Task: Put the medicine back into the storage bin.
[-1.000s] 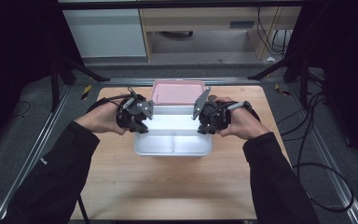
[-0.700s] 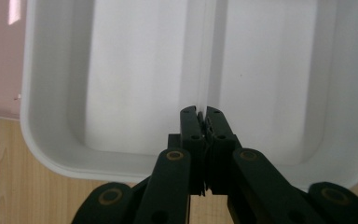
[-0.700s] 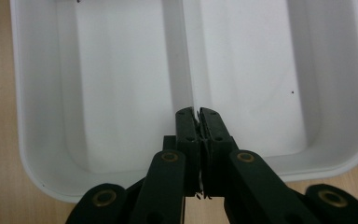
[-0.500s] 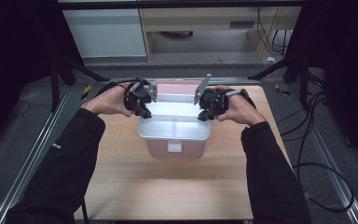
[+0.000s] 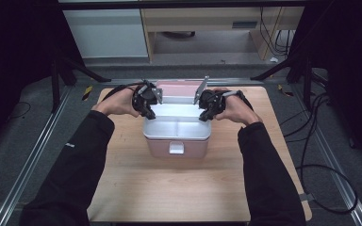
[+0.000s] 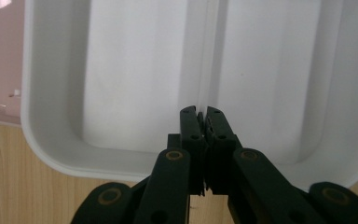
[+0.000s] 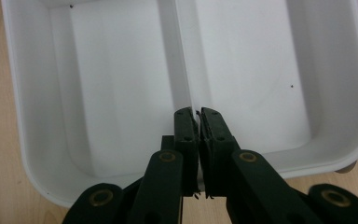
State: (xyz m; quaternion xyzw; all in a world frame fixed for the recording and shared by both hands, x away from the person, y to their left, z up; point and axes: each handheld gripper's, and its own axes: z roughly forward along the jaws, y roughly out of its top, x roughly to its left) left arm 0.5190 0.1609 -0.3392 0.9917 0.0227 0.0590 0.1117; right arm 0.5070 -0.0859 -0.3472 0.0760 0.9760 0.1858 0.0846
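Observation:
A white two-compartment tray (image 5: 176,123) rests in the top of a pink box (image 5: 156,149) that has a white latch (image 5: 176,148) on its front. My left gripper (image 5: 147,111) is shut on the tray's left end and my right gripper (image 5: 206,112) on its right end. In the left gripper view the left gripper (image 6: 202,112) pinches the middle divider of the tray (image 6: 121,70) where it meets the rim. In the right gripper view the right gripper (image 7: 193,112) pinches the tray (image 7: 107,84) at the same ridge from the other end.
The pink lid (image 5: 179,87) stands open behind the box. The wooden table (image 5: 179,188) has bare room in front of the box and on both sides. Metal rails (image 5: 37,150) and cables (image 5: 320,169) run beside the table.
Both hands have carried the white tray away from the person and downward. It went from hanging in front of the lid to sitting in the pink box.

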